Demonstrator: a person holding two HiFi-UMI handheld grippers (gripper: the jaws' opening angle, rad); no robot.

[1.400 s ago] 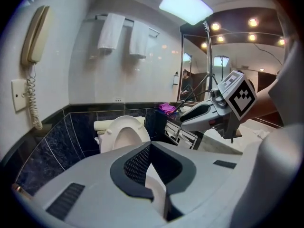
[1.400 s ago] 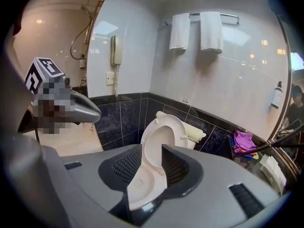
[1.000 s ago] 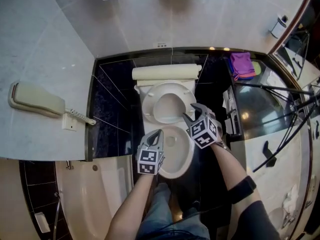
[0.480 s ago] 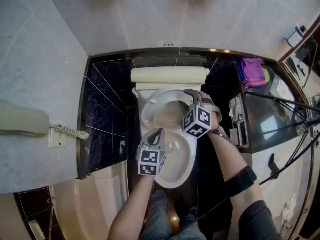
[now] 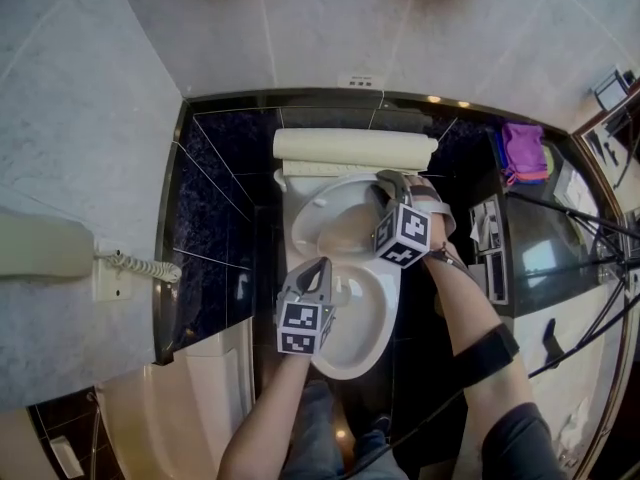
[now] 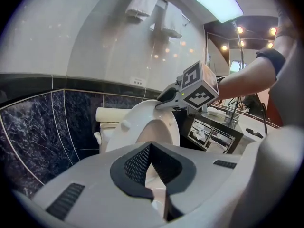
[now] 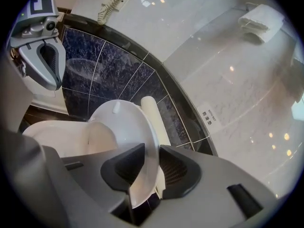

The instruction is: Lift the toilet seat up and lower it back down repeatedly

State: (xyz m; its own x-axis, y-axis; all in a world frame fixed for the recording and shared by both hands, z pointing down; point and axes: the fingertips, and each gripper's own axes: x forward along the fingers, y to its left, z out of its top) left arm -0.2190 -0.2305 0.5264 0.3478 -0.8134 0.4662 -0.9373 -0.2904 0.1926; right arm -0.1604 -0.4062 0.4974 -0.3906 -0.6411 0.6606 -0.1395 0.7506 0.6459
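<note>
The right gripper (image 7: 151,151) was spread to its widest 1 second ago, off the front of the raised ring. It has since travelled up and back to the top edge of the toilet seat (image 7: 127,120), and its jaws are closing there now, with the rim between them and a pad at each face of the plastic. That looks like a grip being taken, not a release.

The seat stands steeply tilted over the bowl (image 5: 368,313), its top leaning toward the cream lid (image 5: 355,148) against the dark tiled wall. It has barely shifted over the last second, so the up half of a cycle seems done. The fresh hold suggests the lowering half is about to start.

The left gripper (image 5: 318,265) hangs over the near part of the bowl where it was before. Its 2 jaws are drawn together at the tips with nothing between them, and it touches neither seat nor bowl.

The coming move likely calls for a slow swing forward — a slipped pinch on that thin rim would let the seat drop hard.
</note>
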